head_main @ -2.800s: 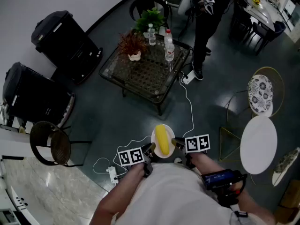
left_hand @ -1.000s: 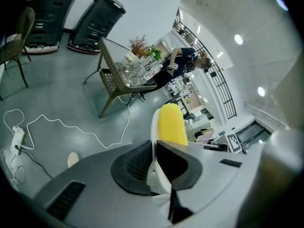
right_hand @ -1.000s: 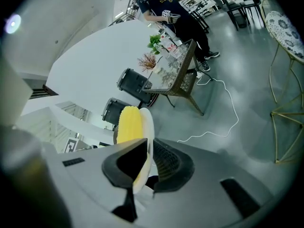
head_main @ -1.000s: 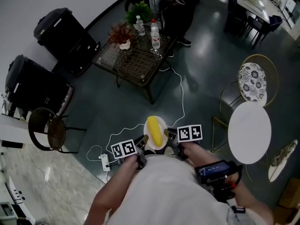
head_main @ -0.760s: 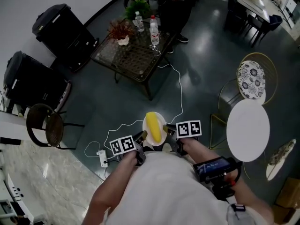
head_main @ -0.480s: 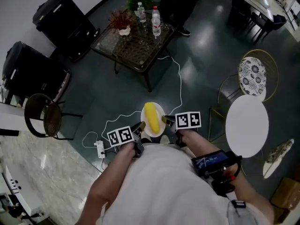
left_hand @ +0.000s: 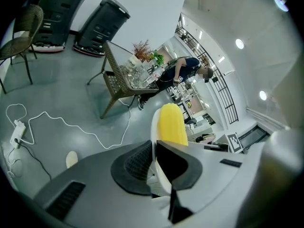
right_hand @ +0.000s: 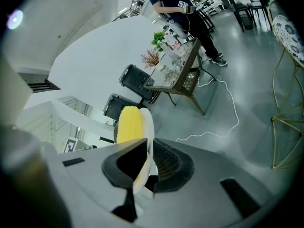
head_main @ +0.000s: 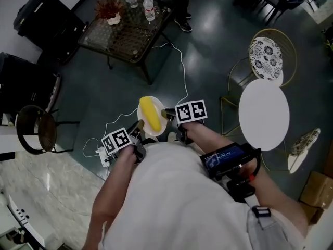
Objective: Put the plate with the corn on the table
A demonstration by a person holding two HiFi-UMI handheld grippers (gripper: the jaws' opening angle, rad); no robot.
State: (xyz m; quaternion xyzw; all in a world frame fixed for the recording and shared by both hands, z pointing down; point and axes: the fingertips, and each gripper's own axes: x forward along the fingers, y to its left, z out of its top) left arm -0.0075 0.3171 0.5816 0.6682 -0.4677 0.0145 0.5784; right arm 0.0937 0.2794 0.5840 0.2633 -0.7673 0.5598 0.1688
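While the plate [head_main: 161, 127] hangs over the floor [head_main: 208, 61] —
left gripper [head_main: 139, 128] and right gripper [head_main: 167, 113] jaws clench opposite rims, balancing the corn [head_main: 151, 114].

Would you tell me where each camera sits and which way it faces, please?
Head view: on the person's head, looking down at the floor; shows the white-clad torso, left gripper and right gripper.
Left gripper view: on the left gripper, looking along its jaws, clamped on the round white plate, towards the glass-topped wicker table.
Right gripper view: on the right gripper, along its jaws on the plate's opposite rim, towards that table.
Both gripper views show the yellow corn cob on the plate.
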